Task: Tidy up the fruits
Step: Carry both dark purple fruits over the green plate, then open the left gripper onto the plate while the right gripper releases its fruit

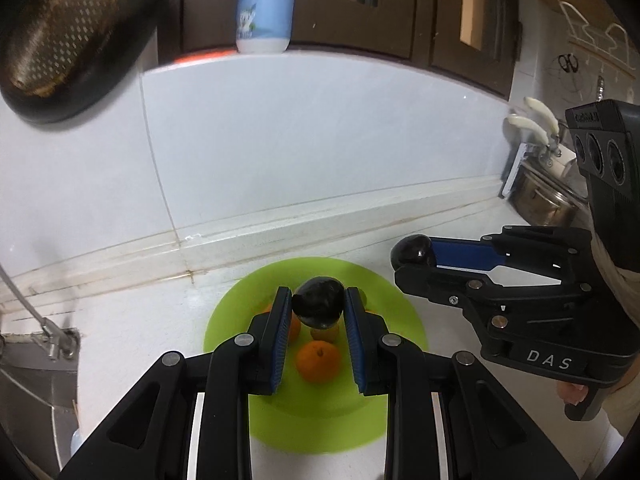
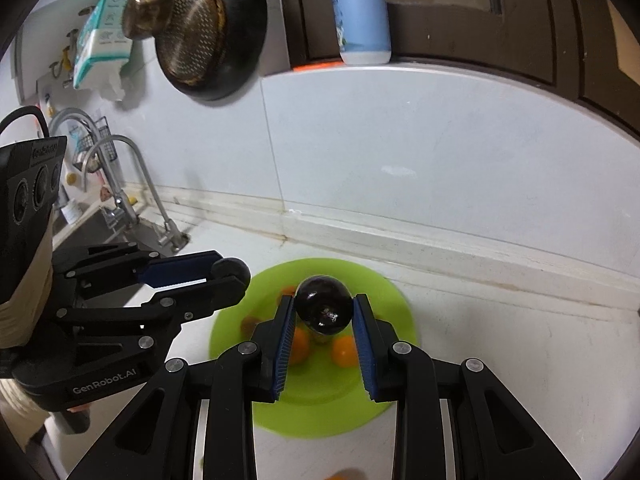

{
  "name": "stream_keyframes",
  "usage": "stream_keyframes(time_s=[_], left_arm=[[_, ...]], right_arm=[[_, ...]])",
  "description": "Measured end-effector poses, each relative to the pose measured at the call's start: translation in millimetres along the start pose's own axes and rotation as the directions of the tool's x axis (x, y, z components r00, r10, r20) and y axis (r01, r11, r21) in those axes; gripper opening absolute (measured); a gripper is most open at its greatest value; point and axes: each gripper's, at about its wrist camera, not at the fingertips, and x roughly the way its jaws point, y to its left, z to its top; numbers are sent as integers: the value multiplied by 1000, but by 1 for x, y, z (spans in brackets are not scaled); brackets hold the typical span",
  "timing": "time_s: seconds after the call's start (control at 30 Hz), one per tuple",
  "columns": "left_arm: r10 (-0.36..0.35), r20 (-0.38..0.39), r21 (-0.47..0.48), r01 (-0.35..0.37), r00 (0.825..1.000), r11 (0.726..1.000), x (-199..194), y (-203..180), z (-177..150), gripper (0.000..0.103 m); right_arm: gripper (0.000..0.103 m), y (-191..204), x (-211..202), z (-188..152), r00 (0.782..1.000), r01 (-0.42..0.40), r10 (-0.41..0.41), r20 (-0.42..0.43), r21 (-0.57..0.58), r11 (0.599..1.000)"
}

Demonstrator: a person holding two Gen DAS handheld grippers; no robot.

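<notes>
A lime-green plate [image 1: 384,296] [image 2: 384,380] lies on the white counter below both grippers. On it sit small oranges [image 1: 319,361] [image 2: 345,351]. My left gripper [image 1: 319,304] is shut on a dark purple plum [image 1: 319,300], held above the plate. My right gripper [image 2: 323,310] is shut on a second dark plum [image 2: 323,309], also over the plate. In the left wrist view the right gripper [image 1: 416,258] comes in from the right with its plum [image 1: 412,251]. In the right wrist view the left gripper [image 2: 232,276] comes in from the left with its plum [image 2: 231,270].
A tiled wall and a raised ledge [image 1: 280,232] run behind the plate. A dark strainer pan [image 2: 208,36] hangs on the wall; a blue-white bottle [image 2: 362,16] stands on the sill. A sink with taps [image 2: 132,196] lies left, a steel pot [image 1: 540,200] right.
</notes>
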Motion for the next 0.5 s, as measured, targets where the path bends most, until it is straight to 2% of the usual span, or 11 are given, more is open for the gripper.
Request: stream_keyframes(time_s=[0.27,0.5], left_arm=[[-7,-50,-9,7,999,1000,41,13,7,27],[-5,-106,-24,2,994,1000,77,21,8,27]], right_arm=[[30,-17,40,11,998,-5,4,-65,-7,1000],[30,-30,70,7,993,-17,18,-119,5,1000]])
